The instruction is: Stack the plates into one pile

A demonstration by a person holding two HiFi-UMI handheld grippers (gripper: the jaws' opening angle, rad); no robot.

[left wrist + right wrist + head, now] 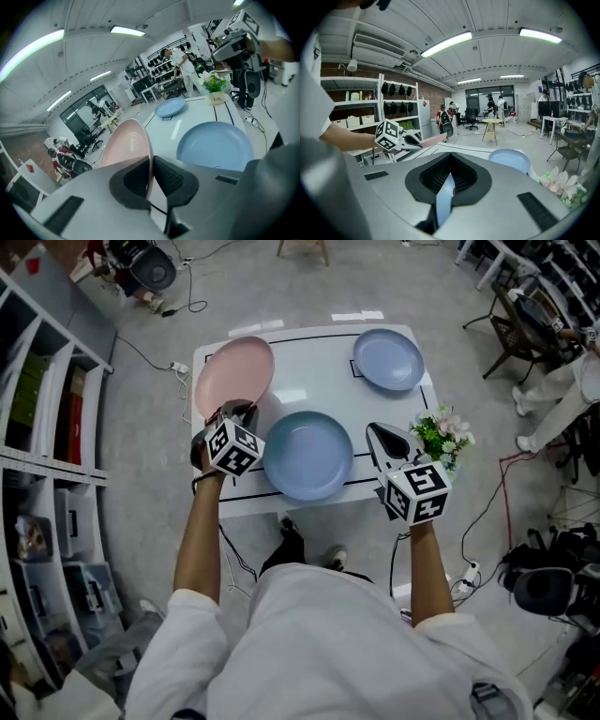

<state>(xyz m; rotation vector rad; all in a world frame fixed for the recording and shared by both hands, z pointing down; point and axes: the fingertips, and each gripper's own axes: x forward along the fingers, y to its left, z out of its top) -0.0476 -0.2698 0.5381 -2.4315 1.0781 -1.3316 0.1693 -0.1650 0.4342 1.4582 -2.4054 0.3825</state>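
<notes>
Left gripper [151, 176] clamps the tilted pink plate [124, 145] by its rim; that thin hold may slip, dropping it. Right gripper [449, 176] closed, empty.

Pink plate [234, 376] tilted, far left; blue plate [307, 455] flat, centre; lilac plate [388, 359] far right.
</notes>
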